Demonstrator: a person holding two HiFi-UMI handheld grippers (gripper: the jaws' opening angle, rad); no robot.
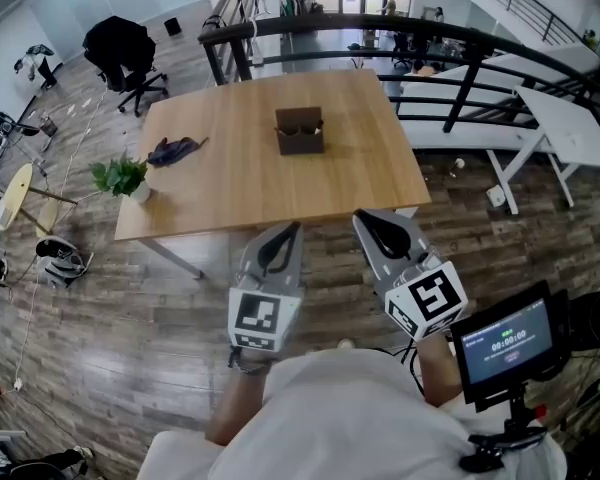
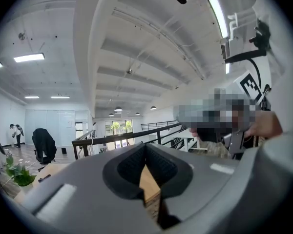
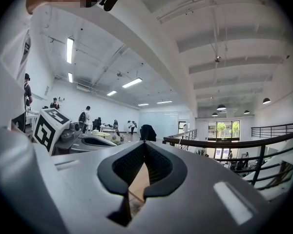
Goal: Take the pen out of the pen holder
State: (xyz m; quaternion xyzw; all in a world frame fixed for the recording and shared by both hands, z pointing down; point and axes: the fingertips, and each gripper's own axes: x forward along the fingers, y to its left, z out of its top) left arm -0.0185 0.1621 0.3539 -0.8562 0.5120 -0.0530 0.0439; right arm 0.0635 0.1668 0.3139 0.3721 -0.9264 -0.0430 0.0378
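Note:
A dark brown pen holder (image 1: pixel 300 131) stands near the far middle of the wooden table (image 1: pixel 240 188). What it contains is too small to make out. My left gripper (image 1: pixel 285 230) and my right gripper (image 1: pixel 365 218) are held side by side close to my body. Both are level and short of the table's near edge, well away from the holder. Each is shut with nothing between its jaws. In the left gripper view the left gripper (image 2: pixel 145 145) has its tips closed together, with a strip of table showing below. The right gripper (image 3: pixel 144 144) looks the same in its own view.
A dark blue cloth (image 1: pixel 175 150) lies on the table's left part and a small potted plant (image 1: pixel 122 178) stands at its near left corner. A black railing (image 1: pixel 460 58) runs behind the table, a white table (image 1: pixel 570 128) stands at right, and a small screen (image 1: pixel 505 343) sits by my right arm.

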